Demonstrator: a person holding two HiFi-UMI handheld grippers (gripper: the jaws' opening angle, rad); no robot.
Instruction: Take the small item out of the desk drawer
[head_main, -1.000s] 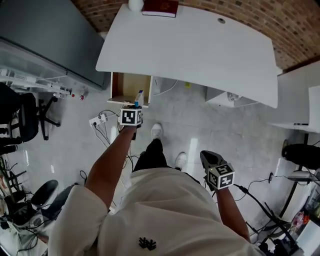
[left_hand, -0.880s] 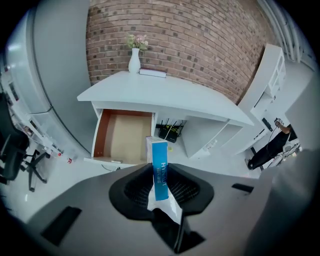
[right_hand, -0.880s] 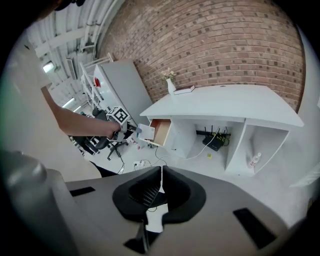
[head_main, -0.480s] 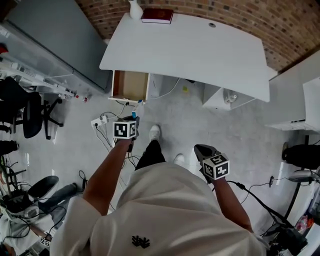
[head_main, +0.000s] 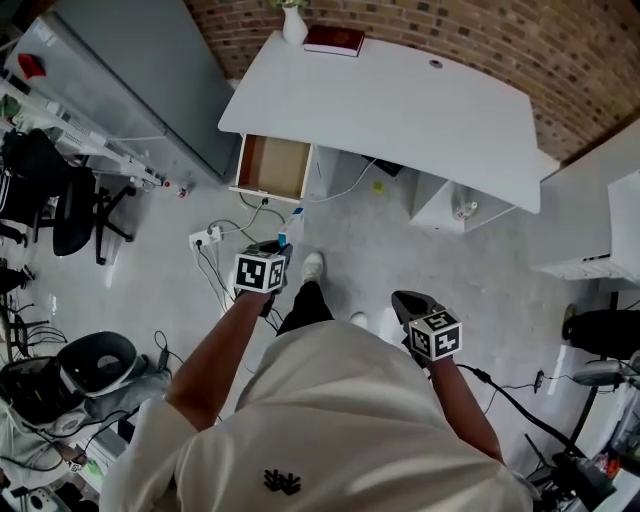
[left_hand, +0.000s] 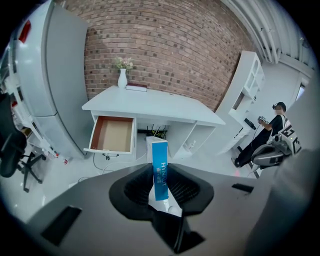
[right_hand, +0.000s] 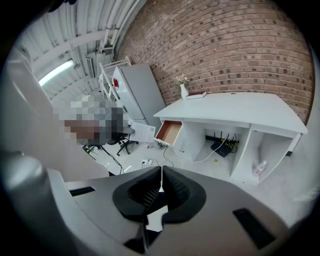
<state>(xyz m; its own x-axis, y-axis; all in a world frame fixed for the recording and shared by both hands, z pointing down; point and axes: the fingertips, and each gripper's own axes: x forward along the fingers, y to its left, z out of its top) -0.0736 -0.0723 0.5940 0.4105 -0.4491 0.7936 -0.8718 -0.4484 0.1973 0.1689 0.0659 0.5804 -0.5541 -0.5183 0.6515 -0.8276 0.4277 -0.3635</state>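
1. Left gripper (left_hand: 161, 189) is clamped on the box (left_hand: 159, 167), held upright between its jaws
2. Box is out of the open drawer (head_main: 274, 166) under the desk (head_main: 400, 100), well apart from it
3. Right gripper (right_hand: 161, 192) has its jaws together, empty

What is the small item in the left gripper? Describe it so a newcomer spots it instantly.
Start at the white desk against the brick wall; an open drawer sticks out under one end. In front of it, the left gripper clamps a slim carton upright between its jaws. It is the only blue-and-white box in sight.
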